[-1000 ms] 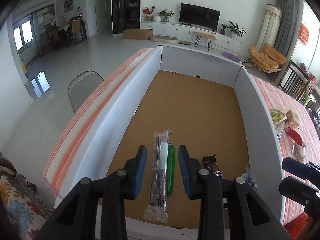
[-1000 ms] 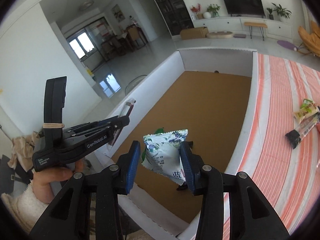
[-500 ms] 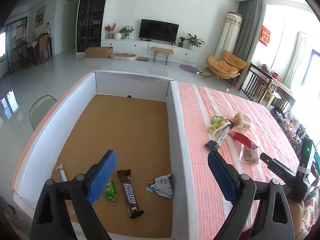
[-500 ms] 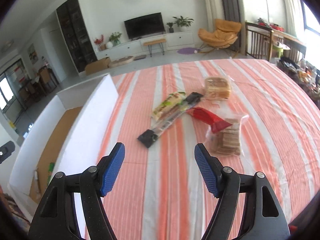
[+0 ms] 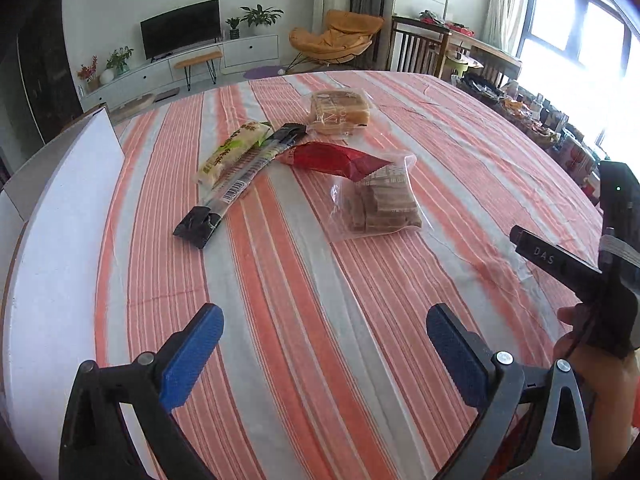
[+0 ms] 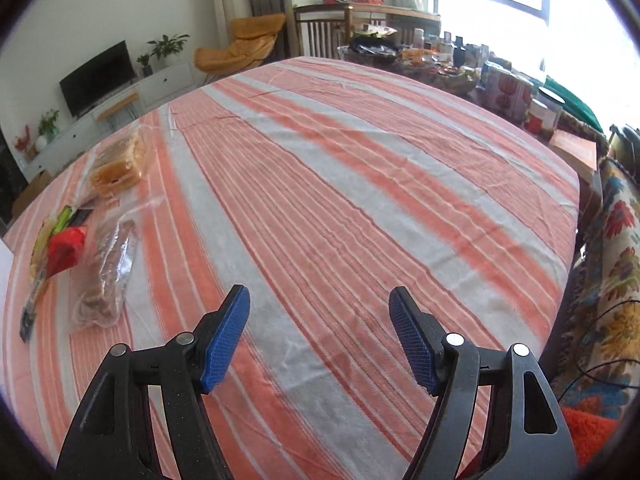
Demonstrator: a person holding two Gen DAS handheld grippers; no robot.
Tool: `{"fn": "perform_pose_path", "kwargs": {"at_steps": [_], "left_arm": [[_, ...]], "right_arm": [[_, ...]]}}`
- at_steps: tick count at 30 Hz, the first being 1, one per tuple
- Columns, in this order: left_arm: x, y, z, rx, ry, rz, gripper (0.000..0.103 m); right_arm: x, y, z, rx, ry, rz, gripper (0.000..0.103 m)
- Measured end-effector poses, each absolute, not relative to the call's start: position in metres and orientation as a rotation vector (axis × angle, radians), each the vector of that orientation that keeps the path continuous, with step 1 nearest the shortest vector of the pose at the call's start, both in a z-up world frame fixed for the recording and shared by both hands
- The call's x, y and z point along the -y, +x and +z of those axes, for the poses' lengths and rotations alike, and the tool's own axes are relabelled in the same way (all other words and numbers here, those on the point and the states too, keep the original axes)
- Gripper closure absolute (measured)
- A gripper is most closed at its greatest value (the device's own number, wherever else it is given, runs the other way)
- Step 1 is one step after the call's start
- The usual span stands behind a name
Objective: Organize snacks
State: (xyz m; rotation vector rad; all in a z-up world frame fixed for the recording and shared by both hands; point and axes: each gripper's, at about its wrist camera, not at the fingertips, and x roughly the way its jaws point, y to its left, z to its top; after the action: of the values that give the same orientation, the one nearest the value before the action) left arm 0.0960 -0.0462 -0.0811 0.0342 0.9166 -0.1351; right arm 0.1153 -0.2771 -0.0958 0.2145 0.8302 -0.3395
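Observation:
Several snacks lie together on the striped tablecloth (image 5: 304,280): a long clear bar with black ends (image 5: 234,188), a pale green packet (image 5: 232,148), a red packet (image 5: 334,160), a clear bag of wafers (image 5: 380,204) and a bag of cake (image 5: 338,110). My left gripper (image 5: 324,344) is open and empty, hovering short of them. My right gripper (image 6: 320,336) is open and empty over bare cloth; the wafer bag (image 6: 106,276), red packet (image 6: 64,248) and cake (image 6: 120,164) lie to its far left. The right gripper's body (image 5: 592,264) shows at the left view's right edge.
The white wall of the box (image 5: 60,240) runs along the left edge of the left wrist view. Jars, cans and clutter (image 6: 512,92) crowd the table's far right end. A floral cushion (image 6: 612,264) sits beyond the right edge.
Both grippers have swung right, away from the box and toward the snacks on the cloth. The right one let go of its white-blue packet in the box. Both stay open.

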Motion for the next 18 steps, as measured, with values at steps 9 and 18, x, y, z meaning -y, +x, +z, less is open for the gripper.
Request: {"fn": "perform_pose_path", "kwargs": {"at_steps": [9,18], "left_arm": [[0.035,0.131,-0.130,-0.938,0.031,-0.084,0.000],[0.030,0.132,-0.130,-0.938,0.019,-0.071,0.000]], "right_arm": [[0.280,0.122,-0.109,-0.875,0.186,-0.393,0.023],[0.275,0.126,-0.111,-0.872,0.196,-0.416,0.014]]}}
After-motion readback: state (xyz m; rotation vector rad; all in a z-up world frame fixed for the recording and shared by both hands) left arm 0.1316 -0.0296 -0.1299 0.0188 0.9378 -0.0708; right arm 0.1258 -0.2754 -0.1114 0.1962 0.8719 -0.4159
